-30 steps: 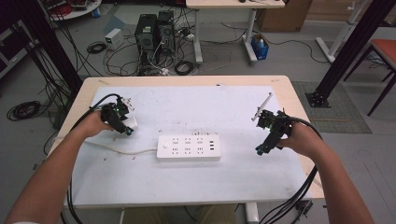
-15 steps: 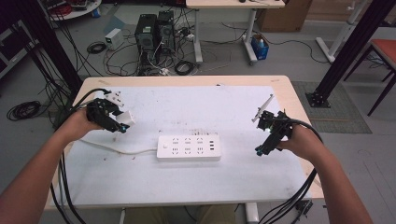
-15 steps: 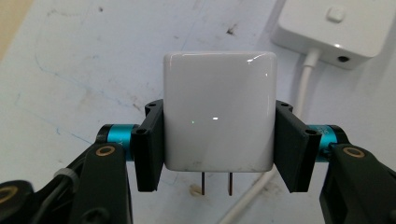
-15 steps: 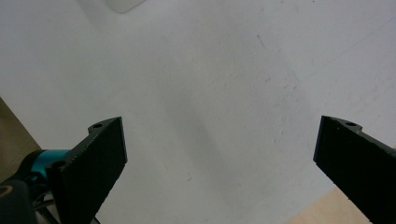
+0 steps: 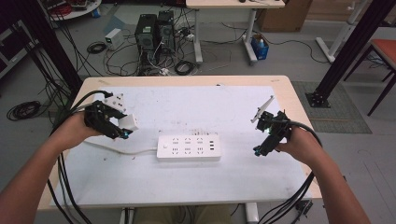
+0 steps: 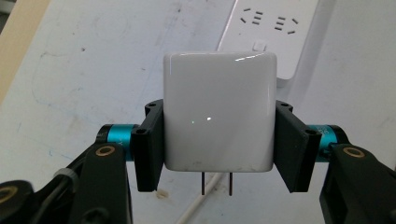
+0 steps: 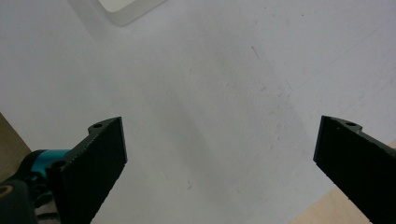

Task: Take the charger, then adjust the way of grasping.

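Note:
My left gripper (image 5: 120, 128) is shut on a white plug adapter (image 5: 128, 122) at the table's left side, lifted off the surface. In the left gripper view the adapter (image 6: 219, 112) sits squarely between the two black jaws, its two metal prongs pointing down, with my left gripper (image 6: 219, 140) clamped on its sides. A white power strip (image 5: 188, 148) lies flat in the middle of the table, its cord running left; its end (image 6: 273, 37) lies beyond the adapter. My right gripper (image 5: 262, 140) hovers open over bare table at the right, jaws wide apart (image 7: 219, 154).
The white table top (image 5: 196, 107) has wooden edges; its right edge is close to the right gripper. A corner of the power strip (image 7: 126, 9) is at the top of the right gripper view. Computers and cables sit on the floor behind the table (image 5: 154, 32).
My left gripper has drawn left and slightly toward the person, carrying the adapter. The right gripper has barely shifted.

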A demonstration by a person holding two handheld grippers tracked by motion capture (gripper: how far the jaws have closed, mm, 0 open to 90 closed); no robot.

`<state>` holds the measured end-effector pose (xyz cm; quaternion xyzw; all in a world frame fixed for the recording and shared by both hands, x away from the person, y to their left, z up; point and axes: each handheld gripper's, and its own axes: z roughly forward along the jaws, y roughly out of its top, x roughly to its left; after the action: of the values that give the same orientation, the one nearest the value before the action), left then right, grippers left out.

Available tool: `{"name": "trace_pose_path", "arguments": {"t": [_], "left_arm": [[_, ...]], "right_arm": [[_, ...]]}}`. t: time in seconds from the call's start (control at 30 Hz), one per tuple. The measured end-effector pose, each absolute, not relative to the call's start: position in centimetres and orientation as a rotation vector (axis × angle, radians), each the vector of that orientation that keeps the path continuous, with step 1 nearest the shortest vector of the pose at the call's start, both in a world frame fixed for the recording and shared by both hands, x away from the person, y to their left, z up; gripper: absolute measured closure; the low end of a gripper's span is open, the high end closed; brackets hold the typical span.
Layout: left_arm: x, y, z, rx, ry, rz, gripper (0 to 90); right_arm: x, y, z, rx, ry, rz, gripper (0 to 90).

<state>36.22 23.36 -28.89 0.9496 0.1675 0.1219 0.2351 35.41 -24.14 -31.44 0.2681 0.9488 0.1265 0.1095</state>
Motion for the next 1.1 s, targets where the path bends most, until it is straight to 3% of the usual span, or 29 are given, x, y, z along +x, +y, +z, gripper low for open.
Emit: {"name": "trace_pose_path", "arguments": {"t": [0.57, 0.8, 1.1], "left_arm": [[35.6, 18.7, -27.9, 2.621, 0.383, 0.321, 42.5], [35.3, 15.1, -28.6, 2.647, 0.339, 0.252, 42.5], [34.2, 10.9, -29.3, 2.667, 0.174, 0.256, 42.5]], "right_arm": [[34.1, -23.4, -31.4, 0.919, 2.69, 0.553, 1.7], [33.0, -21.9, -31.3, 1.004, 2.657, 0.771, 1.7], [32.3, -19.7, -30.8, 1.082, 2.67, 0.993, 1.8]]}}
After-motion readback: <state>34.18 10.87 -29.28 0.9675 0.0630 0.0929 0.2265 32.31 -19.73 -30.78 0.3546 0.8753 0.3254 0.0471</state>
